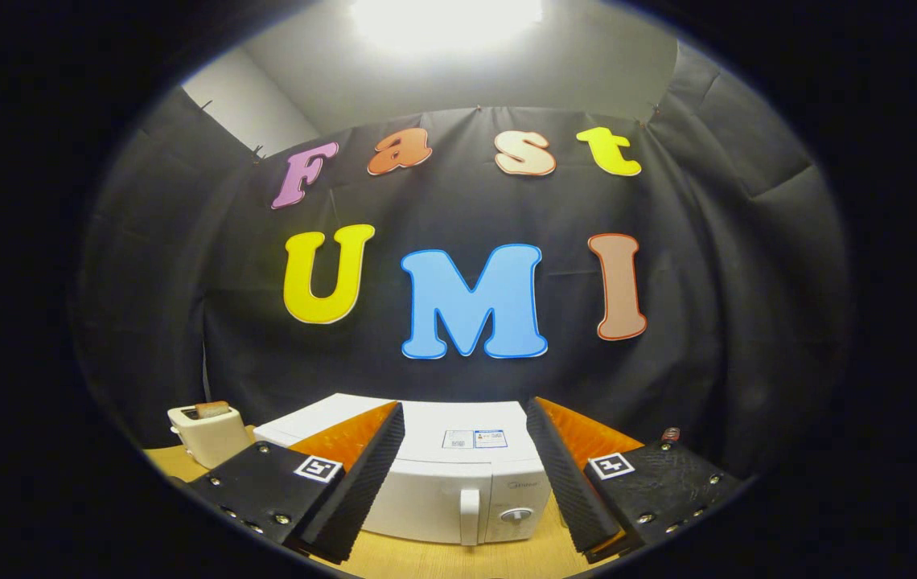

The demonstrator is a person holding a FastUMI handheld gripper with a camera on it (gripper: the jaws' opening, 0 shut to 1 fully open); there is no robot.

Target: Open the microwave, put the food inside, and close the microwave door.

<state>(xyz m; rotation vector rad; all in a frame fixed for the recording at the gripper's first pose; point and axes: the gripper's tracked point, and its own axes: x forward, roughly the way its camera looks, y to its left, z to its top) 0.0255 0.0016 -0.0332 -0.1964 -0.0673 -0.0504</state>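
A white microwave (458, 482) stands on the wooden table just ahead of my fingers, seen from above and in front. Its door is closed, with a vertical white handle (469, 515) and a round dial (516, 515) to the right of it. My gripper (465, 474) is held above the table in front of the microwave. It is open, and the fingers stand wide apart on either side of the microwave's front with nothing between them. A white toaster (209, 434) with a brownish piece of food (211, 409) sticking out of its top sits to the left of the microwave.
The wooden table (442, 559) shows below the microwave's front. The black cloth wall hangs close behind the microwave and toaster. A small dark object (670, 435) peeks out beyond the right finger; what it is I cannot tell.
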